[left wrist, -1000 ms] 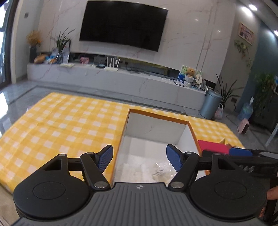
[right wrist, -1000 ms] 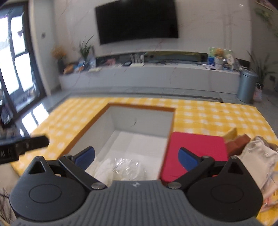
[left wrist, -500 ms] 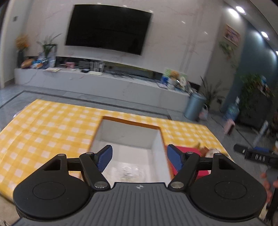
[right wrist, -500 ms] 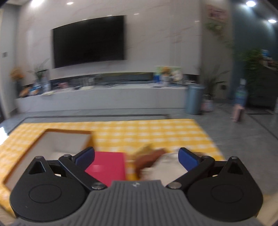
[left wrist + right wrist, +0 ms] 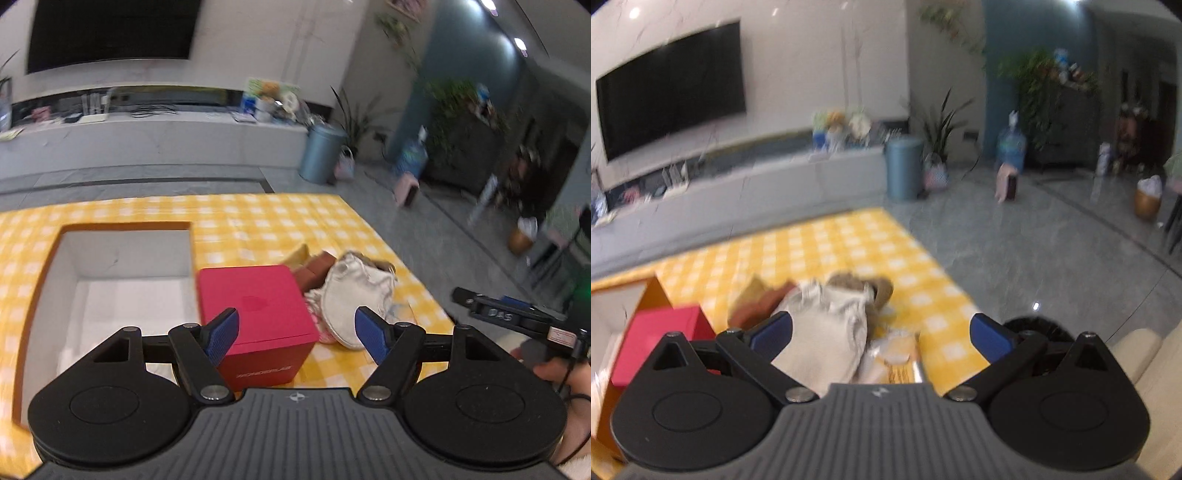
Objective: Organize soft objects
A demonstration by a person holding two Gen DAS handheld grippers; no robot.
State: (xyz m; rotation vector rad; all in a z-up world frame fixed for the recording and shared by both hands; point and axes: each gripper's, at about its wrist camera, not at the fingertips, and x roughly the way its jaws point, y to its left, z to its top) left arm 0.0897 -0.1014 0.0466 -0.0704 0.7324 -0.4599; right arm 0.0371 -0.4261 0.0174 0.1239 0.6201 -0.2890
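A pile of soft things lies on the yellow checked cloth: a cream cloth bag (image 5: 360, 291) (image 5: 827, 332), brown and yellow pieces (image 5: 314, 266) (image 5: 761, 299) and a pale packet (image 5: 894, 360). A red box (image 5: 255, 306) (image 5: 661, 332) stands left of the pile, beside an open white bin (image 5: 110, 288). My left gripper (image 5: 295, 332) is open and empty, above the red box and the bag. My right gripper (image 5: 881, 334) is open and empty, just above the bag and packet; it also shows at the right edge of the left wrist view (image 5: 513, 317).
The checked cloth (image 5: 849, 251) ends at a grey tiled floor (image 5: 1034, 251) on the right. A TV wall and a long low cabinet (image 5: 147, 133) stand behind. A blue-grey bin (image 5: 903, 168) and plants stand by the far wall.
Both grippers swung to the right, away from the white bin and toward the pile of soft things. Both stayed open and empty.
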